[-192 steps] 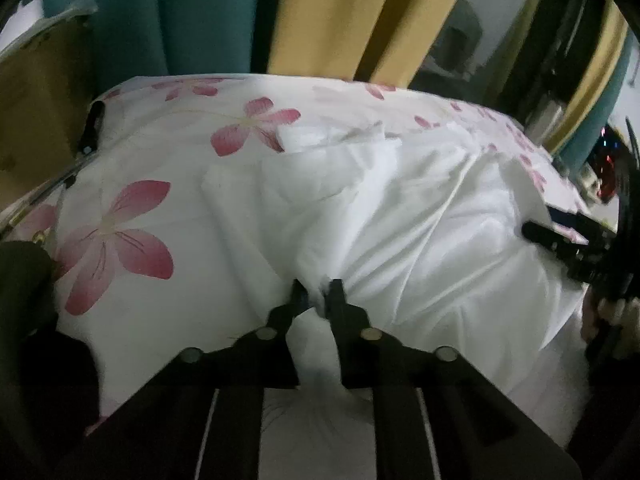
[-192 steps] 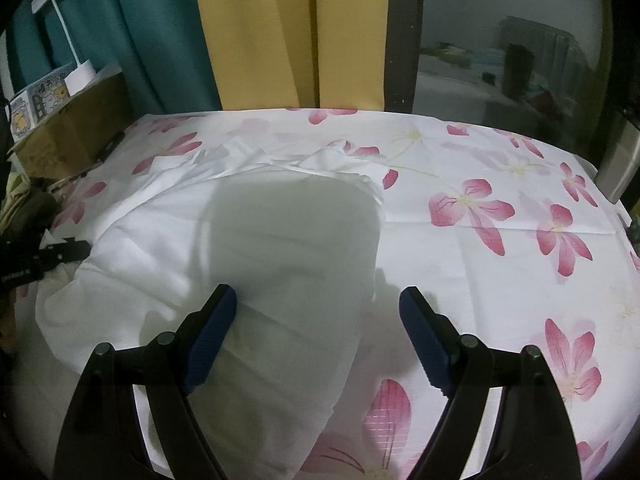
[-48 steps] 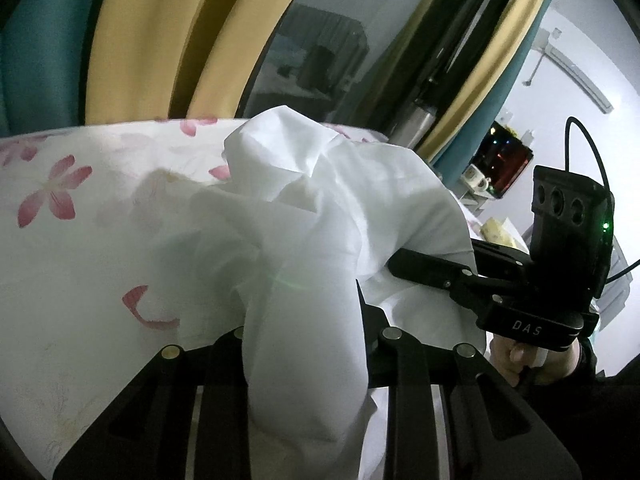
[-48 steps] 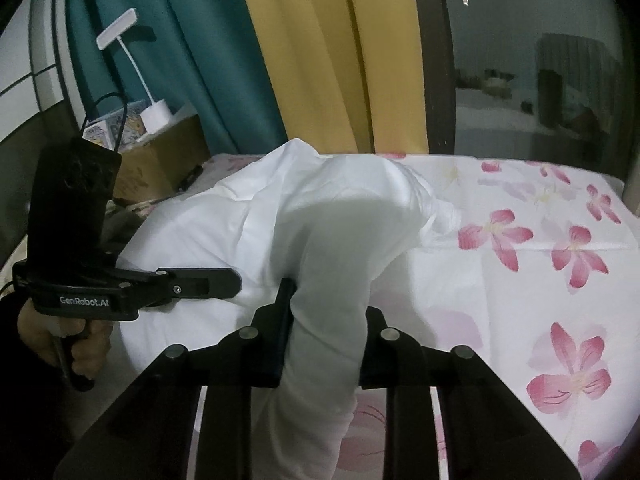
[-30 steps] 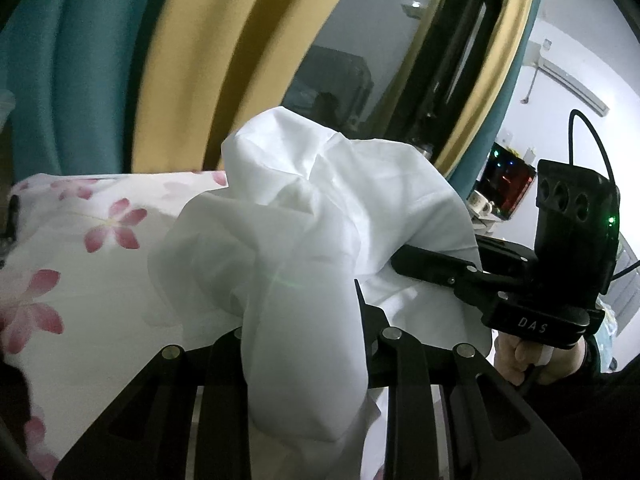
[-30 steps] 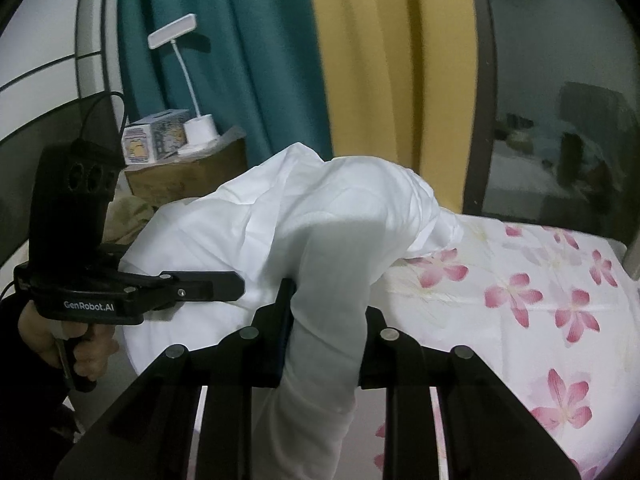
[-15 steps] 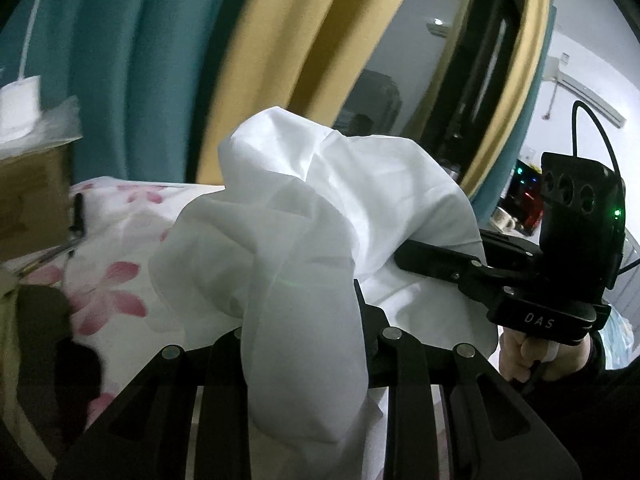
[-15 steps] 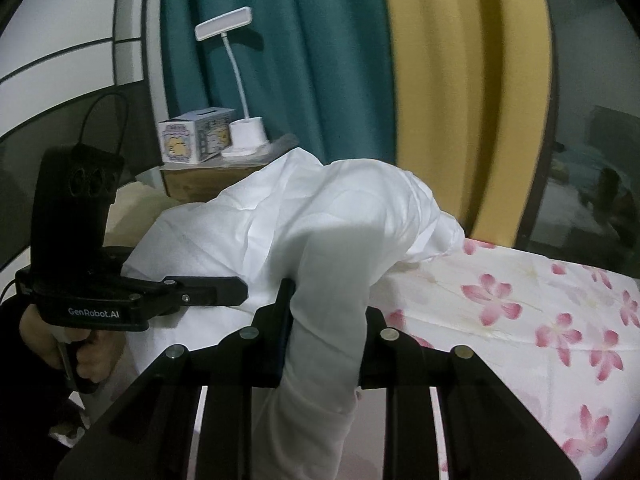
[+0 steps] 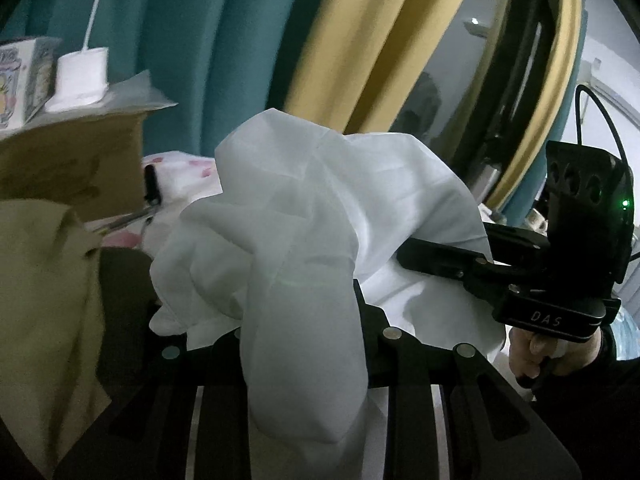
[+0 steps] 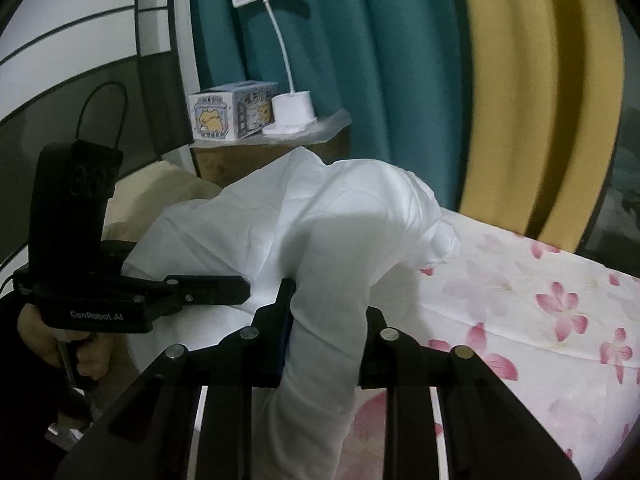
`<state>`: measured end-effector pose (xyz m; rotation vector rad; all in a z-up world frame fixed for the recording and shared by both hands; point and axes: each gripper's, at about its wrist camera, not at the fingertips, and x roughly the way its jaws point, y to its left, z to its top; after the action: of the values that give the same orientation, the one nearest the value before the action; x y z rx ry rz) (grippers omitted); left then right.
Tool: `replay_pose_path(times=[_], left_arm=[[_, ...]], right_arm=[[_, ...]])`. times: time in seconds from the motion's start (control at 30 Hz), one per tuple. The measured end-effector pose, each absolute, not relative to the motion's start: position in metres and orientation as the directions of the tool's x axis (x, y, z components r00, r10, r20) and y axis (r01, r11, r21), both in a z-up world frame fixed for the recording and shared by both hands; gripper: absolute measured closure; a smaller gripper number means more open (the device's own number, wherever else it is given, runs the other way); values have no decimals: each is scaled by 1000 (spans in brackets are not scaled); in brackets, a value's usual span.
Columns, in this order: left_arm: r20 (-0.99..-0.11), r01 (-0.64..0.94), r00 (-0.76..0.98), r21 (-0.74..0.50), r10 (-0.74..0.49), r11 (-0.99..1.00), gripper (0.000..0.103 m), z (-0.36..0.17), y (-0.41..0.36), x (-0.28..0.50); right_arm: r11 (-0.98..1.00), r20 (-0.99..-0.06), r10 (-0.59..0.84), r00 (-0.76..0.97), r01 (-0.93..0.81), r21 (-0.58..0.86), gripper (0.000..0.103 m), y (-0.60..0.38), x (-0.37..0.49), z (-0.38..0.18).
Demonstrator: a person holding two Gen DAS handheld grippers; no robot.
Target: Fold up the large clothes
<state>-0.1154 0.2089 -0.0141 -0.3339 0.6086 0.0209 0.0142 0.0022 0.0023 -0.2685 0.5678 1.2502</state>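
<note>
The left hand-held gripper [image 9: 304, 312] is clamping a bunched fold of the white garment [image 9: 320, 200], which is billowing up over its fingers and hiding the tips; the right hand-held gripper [image 10: 326, 312] is likewise pinching a thick roll of the same garment [image 10: 320, 232] between its fingers; the cloth is hanging raised between the two, above the flowered bed sheet [image 10: 540, 300]; a desk lamp [image 10: 288, 108] is standing behind on a box.
</note>
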Motion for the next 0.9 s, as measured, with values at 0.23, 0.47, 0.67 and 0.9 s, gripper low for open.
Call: replay_pose_path(times=[0.23, 0.47, 0.67, 0.9], left_arm=[[-611, -151, 789, -299, -67, 942, 74, -34, 230, -111], [-665, -193, 746, -282, -46, 940, 72, -53, 237, -98], [-699, -244, 715, -292, -32, 925, 60, -67, 241, -88], [-724, -227, 690, -200, 12, 953, 51, -74, 229, -77]], right_arm=[[300, -584, 794, 169, -944, 135, 79, 27, 14, -18], [316, -627, 765, 145, -934, 169, 79, 39, 25, -39], [349, -663, 737, 133, -915, 205, 79, 44, 38, -56], [391, -700, 703, 123, -890, 235, 69, 45, 52, -78]])
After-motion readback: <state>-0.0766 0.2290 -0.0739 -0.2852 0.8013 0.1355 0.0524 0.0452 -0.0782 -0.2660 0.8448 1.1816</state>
